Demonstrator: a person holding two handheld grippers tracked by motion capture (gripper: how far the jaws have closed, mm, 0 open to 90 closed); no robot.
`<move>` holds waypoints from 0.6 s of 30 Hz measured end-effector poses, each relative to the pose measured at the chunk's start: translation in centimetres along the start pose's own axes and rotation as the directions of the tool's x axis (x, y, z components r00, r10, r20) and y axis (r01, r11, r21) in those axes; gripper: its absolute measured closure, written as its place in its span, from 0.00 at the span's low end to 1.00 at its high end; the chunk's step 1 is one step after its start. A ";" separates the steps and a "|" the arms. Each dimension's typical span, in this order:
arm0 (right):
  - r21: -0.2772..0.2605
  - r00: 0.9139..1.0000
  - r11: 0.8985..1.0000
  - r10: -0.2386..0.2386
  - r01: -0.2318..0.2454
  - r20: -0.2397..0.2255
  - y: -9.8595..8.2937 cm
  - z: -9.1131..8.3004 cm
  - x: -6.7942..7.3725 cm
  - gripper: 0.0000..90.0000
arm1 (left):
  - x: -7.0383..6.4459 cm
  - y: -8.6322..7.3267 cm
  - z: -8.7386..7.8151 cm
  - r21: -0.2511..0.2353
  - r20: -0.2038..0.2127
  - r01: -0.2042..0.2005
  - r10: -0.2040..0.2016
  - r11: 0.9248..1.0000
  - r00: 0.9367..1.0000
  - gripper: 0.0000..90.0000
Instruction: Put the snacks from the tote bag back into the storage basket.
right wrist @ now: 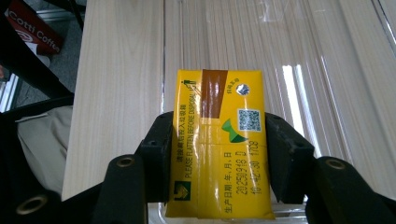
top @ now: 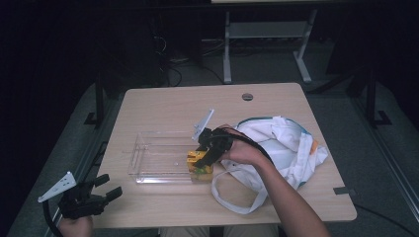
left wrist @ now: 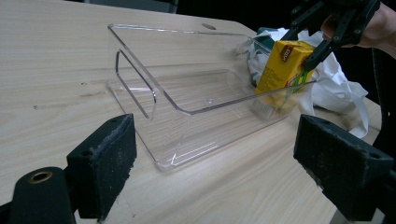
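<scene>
Now lowering yellow rectangular juice carton point(right wrist: 219, 144), clamped in right tool point(top: 206, 149), upright into clear acrylic tray point(left wrist: 140, 88) near counter's point(top: 163, 101) right edge; left tool point(left wrist: 212, 172) idling agape.

Tabletop point(top: 163, 106): pale wood-grain laminate, matt. Tray point(left wrist: 140, 79): clear glossy plastic. Drink carton point(right wrist: 219, 140): glossy yellow coated paper. Bag point(top: 291, 143): white cloth. Gripper pads point(left wrist: 109, 158): black, rough foam.
</scene>
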State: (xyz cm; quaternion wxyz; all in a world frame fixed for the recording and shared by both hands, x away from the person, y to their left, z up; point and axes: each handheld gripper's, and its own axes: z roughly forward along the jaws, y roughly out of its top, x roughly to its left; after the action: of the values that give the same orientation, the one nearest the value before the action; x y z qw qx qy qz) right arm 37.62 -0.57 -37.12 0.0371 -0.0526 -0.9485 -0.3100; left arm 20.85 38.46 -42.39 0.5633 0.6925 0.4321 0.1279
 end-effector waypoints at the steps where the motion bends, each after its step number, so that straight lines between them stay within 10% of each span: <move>1: 0.000 1.000 1.000 0.001 -0.001 -0.001 0.0 0.0 0.0 0.54 | 0.0 0.0 0.0 0.002 0.000 -0.001 0.001 1.000 1.000 0.14; 18: -0.004 1.000 1.000 0.008 -0.008 -0.012 -0.6 -0.1 -0.1 0.54 | -0.1 0.0 0.0 0.002 0.001 -0.001 0.001 1.000 1.000 0.14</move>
State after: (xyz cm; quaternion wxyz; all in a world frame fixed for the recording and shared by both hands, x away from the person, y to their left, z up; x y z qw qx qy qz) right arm 37.65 -1.13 -37.38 0.0438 -0.0547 -0.9474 -0.3123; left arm 20.83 38.40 -42.38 0.5627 0.6936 0.4315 0.1272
